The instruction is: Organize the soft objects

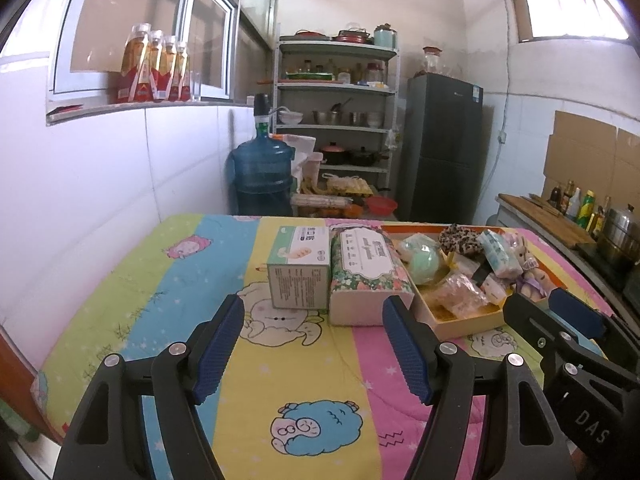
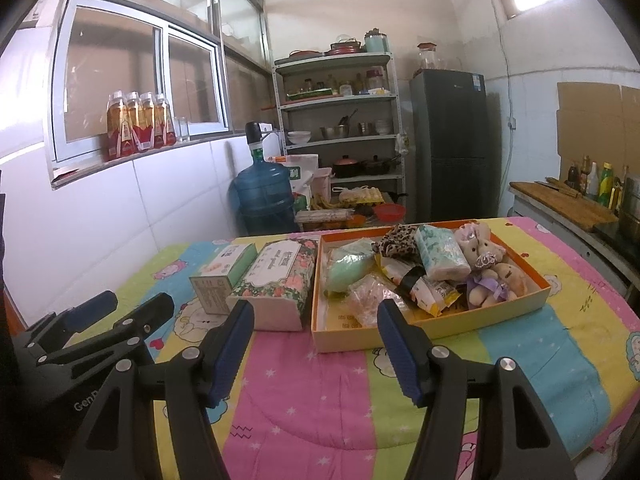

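Note:
An orange-rimmed tray (image 2: pixel 436 326) on the striped quilt holds soft things: a mint green pouch (image 2: pixel 348 270), a leopard scrunchie (image 2: pixel 398 242), a tissue pack (image 2: pixel 440 258), plush bears (image 2: pixel 490 268) and several small packets (image 2: pixel 432 294). The tray also shows in the left wrist view (image 1: pixel 464 322). Left of it lie a floral tissue pack (image 2: pixel 280 284) and a green-white box (image 2: pixel 222 278), also seen from the left wrist as the floral pack (image 1: pixel 366 272) and the box (image 1: pixel 300 268). My left gripper (image 1: pixel 316 344) is open and empty before them. My right gripper (image 2: pixel 316 344) is open and empty before the tray.
The quilted table (image 2: pixel 320 400) stands against a white tiled wall on the left. Beyond it are a blue water jug (image 2: pixel 264 196), a shelf rack (image 2: pixel 340 120) and a dark fridge (image 2: pixel 452 140). A counter with bottles (image 2: pixel 592 184) runs along the right.

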`<state>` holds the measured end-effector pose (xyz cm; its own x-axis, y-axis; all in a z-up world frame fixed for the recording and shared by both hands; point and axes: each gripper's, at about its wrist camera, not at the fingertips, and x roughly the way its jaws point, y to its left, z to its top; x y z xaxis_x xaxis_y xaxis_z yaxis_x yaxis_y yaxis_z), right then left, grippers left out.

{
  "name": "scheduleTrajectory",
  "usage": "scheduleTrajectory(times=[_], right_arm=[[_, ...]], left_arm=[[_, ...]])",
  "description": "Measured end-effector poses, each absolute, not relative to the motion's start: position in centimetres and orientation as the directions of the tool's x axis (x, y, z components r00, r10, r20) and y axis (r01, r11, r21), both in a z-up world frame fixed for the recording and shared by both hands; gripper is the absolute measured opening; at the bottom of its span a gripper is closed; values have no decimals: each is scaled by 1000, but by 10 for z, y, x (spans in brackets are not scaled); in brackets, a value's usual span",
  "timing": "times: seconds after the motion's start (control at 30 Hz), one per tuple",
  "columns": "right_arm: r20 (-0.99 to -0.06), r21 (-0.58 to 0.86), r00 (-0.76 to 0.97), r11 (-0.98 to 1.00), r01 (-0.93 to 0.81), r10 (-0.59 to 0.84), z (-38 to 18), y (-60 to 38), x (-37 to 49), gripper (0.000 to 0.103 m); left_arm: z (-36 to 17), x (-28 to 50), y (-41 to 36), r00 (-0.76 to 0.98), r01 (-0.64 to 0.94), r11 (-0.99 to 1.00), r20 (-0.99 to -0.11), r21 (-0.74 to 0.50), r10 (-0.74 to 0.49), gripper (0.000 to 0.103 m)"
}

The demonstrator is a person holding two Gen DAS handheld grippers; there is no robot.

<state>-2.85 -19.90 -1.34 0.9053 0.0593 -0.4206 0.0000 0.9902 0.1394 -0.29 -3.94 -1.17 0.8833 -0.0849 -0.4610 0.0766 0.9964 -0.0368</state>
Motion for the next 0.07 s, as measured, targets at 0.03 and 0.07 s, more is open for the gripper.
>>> scheduleTrajectory(times=[0.03, 0.07], right_arm=[[-420, 142, 905, 990, 1, 59, -14, -200, -28, 64], [-421, 145, 905, 989, 3, 59, -14, -201, -27, 64]], left_arm=[[-12, -3, -40, 884, 73, 997, -460, -36, -81, 73], [-11, -1, -39, 886, 67, 997, -458, -33, -75, 73]])
